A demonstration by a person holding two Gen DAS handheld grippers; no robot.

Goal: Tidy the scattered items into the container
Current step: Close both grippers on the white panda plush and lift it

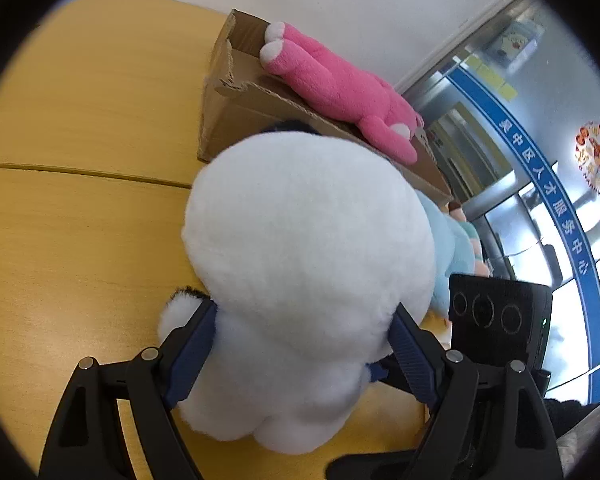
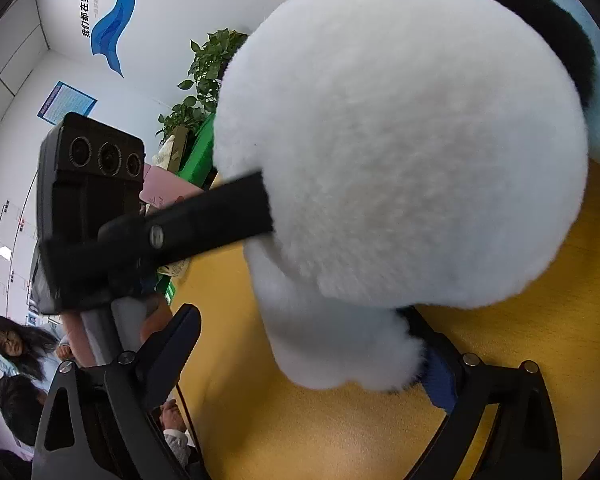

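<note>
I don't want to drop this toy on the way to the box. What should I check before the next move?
1. Left tongs gripping the white plush: ok, pads press on both sides.
2. Right tongs gripping too: not ok, one finger stands clear.
3. Cardboard box top free: not ok, the pink plush lies across it.
4. Room inside the box: cannot tell.

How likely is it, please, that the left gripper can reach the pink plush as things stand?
Probably not: the left gripper is clamped on the white plush, which sits between it and the pink plush atop the box.
</note>
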